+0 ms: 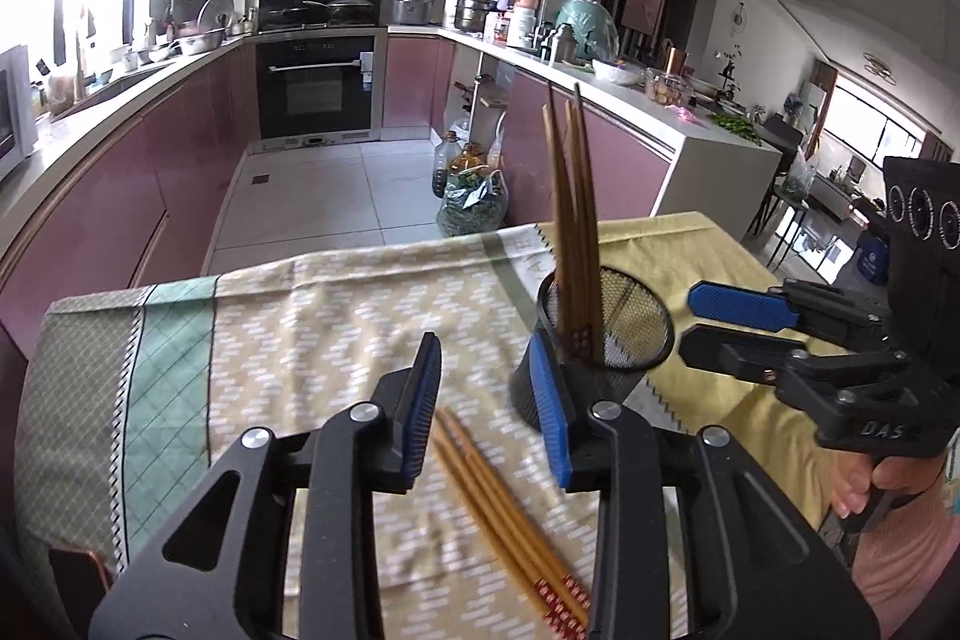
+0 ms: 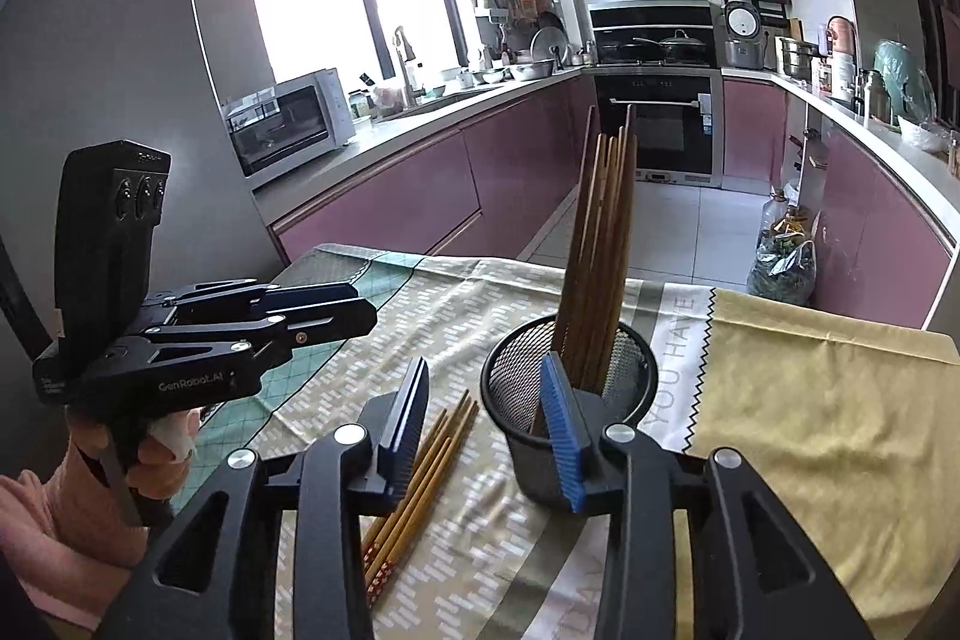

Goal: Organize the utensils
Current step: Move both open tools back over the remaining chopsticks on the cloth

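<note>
A black mesh cup (image 1: 624, 340) (image 2: 522, 370) stands on the patterned tablecloth with several brown chopsticks (image 1: 573, 214) (image 2: 603, 244) upright in it. Several lighter chopsticks with red ends (image 1: 504, 514) (image 2: 414, 490) lie flat on the cloth in front of it. My left gripper (image 1: 489, 400) is open and empty above the loose chopsticks, left of the cup; it also shows in the right wrist view (image 2: 354, 304). My right gripper (image 2: 489, 424) is open and empty, its right finger in front of the cup; it also shows in the left wrist view (image 1: 690, 316) just right of the cup.
The table (image 1: 180, 328) carries a patterned cloth and a yellow cloth (image 2: 810, 430). Its far edge drops to the kitchen floor. Pink cabinets, an oven (image 1: 318, 82) and crowded counters lie beyond. Bags and bottles (image 1: 471, 196) sit on the floor.
</note>
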{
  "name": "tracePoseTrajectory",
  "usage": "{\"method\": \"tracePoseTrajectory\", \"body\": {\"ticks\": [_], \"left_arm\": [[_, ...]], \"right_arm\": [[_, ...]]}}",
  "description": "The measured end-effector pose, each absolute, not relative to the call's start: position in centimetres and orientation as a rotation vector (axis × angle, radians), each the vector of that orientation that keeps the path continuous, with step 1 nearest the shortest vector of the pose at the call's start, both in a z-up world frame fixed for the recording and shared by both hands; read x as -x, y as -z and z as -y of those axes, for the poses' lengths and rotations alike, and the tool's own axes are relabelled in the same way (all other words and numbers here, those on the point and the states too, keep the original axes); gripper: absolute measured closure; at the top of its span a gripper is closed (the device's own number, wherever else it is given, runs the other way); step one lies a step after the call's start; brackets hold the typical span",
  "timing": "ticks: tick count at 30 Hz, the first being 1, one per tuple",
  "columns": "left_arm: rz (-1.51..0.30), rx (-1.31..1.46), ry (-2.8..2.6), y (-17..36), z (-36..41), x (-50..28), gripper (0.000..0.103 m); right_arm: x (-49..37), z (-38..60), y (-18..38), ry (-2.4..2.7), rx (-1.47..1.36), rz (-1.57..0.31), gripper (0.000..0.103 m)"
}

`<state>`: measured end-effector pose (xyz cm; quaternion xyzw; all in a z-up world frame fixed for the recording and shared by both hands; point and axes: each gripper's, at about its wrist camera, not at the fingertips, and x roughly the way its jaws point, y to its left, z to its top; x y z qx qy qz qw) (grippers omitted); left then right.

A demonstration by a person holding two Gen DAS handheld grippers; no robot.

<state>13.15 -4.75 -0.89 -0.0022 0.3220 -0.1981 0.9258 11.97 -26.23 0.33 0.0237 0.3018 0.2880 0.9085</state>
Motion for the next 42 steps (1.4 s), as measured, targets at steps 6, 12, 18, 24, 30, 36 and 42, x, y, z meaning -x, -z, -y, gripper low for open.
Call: {"method": "tracePoseTrajectory", "body": {"ticks": [6, 12, 18, 24, 30, 36, 42], "left_arm": [[-0.746, -0.022, 0.395, 4.5, 3.2, -10.7, 0.069], [-0.82, -0.006, 0.412, 7.5, 2.5, -9.3, 0.069], [-0.855, -0.003, 0.44, 9.1, 3.2, -8.3, 0.067], [-0.897, -0.024, 0.44, 10.6, 4.2, -8.2, 0.067], [-0.928, -0.011, 0.44, 11.6, 4.4, -8.5, 0.067], [-0.936, -0.005, 0.433, 12.0, 4.4, -8.6, 0.067], [-0.942, -0.005, 0.438, 12.1, 4.5, -8.8, 0.067]], "right_arm": [[-10.6, 24.9, 2.3, -0.634, -0.02, -0.702, 0.064], [-9.6, 23.4, 5.0, -0.676, 0.009, -0.793, 0.063], [-8.8, 21.9, 7.3, -0.684, 0.034, -0.859, 0.063], [-8.7, 21.4, 9.0, -0.672, 0.028, -0.903, 0.063], [-8.5, 20.9, 9.6, -0.652, 0.045, -0.911, 0.063], [-8.7, 19.5, 10.0, -0.631, 0.089, -0.912, 0.063], [-8.9, 18.9, 10.4, -0.61, 0.101, -0.912, 0.063]]}}
